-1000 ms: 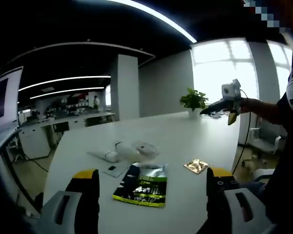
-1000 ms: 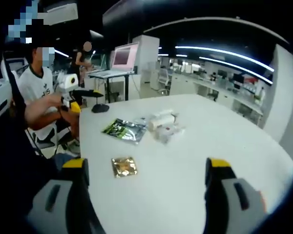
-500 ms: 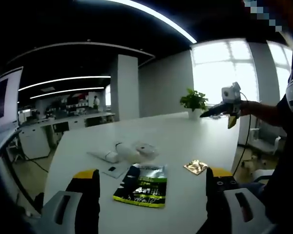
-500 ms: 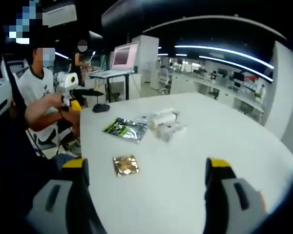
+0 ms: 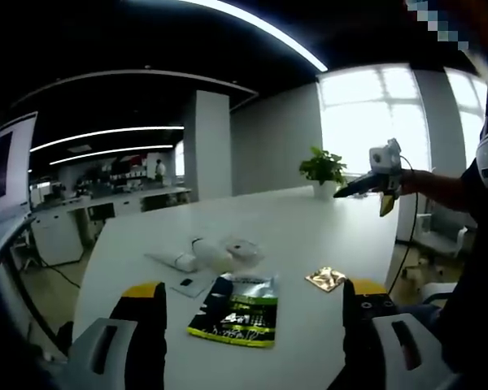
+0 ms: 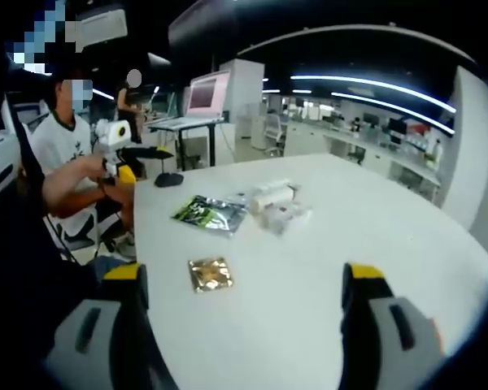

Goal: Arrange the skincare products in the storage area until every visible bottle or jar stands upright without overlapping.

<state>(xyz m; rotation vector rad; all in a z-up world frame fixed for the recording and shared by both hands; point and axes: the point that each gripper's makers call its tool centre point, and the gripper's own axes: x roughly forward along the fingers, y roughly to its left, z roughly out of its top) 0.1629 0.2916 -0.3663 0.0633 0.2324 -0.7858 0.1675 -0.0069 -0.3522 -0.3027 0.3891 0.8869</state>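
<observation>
Several skincare items lie flat on the white table (image 5: 309, 227). A white bottle (image 5: 209, 252) lies on its side beside a clear-wrapped jar (image 5: 243, 249) and a flat white tube (image 5: 172, 260). Nearer me lie a green-and-black pouch (image 5: 237, 309) and a gold sachet (image 5: 326, 278). My left gripper (image 5: 252, 341) hovers open just short of the pouch, holding nothing. The right gripper view shows the same pouch (image 6: 209, 214), sachet (image 6: 210, 274), bottle (image 6: 272, 195) and jar (image 6: 286, 216). My right gripper (image 6: 244, 325) is open above the table, well short of the sachet.
A potted plant (image 5: 323, 169) stands at the table's far end. A black mouse (image 6: 168, 179) sits near the table edge. A monitor on a stand (image 6: 210, 93) and office desks lie beyond. A seated person holds the left gripper (image 6: 126, 154); the right gripper (image 5: 378, 175) hangs above the table's right side.
The right gripper has risen a little in the left gripper view. The items on the table have not moved, and both pairs of jaws stay apart.
</observation>
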